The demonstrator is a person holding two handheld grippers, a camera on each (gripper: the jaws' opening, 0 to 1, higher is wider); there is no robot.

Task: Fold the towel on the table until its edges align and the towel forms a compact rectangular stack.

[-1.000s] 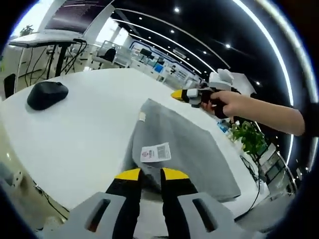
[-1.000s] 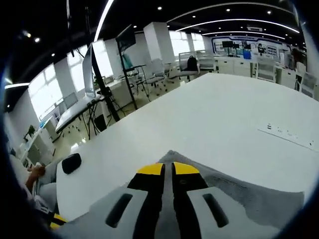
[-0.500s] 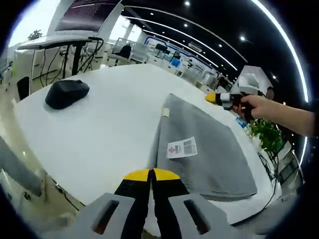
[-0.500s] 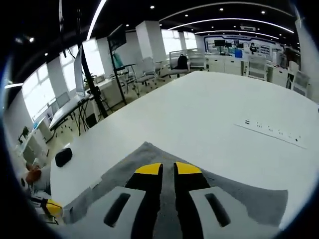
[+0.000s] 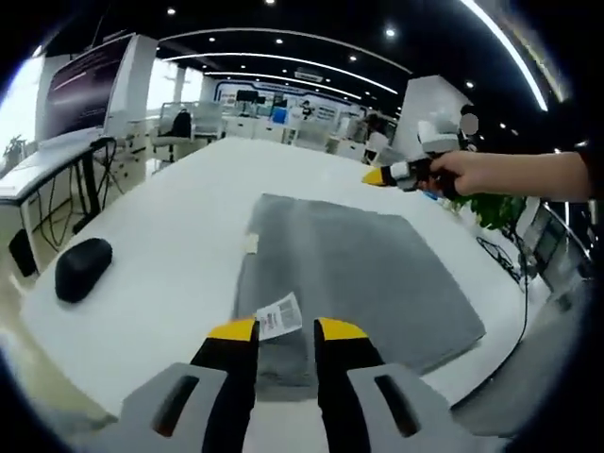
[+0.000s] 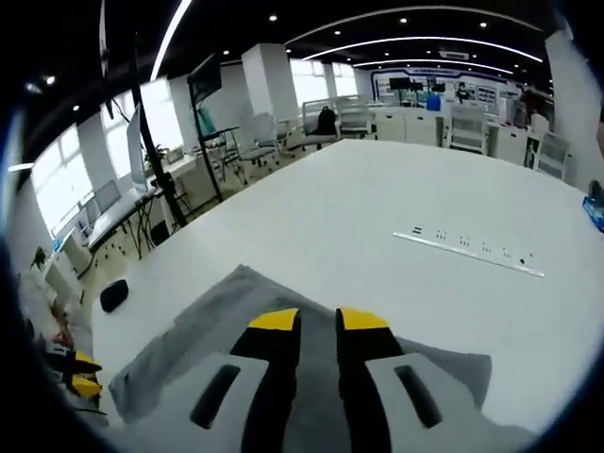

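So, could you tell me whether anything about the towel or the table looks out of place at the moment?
Nothing stands out. The grey towel lies flat and folded on the white table, its label showing at the near edge; a black mouse sits apart.

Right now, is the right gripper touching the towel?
Apart. In the left gripper view the right gripper hangs above the white table, beyond the gray towel's far edge.

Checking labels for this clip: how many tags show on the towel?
2: a large printed tag on the grey towel near the left gripper, and a small tag farther along that edge. Others may be hidden underneath.
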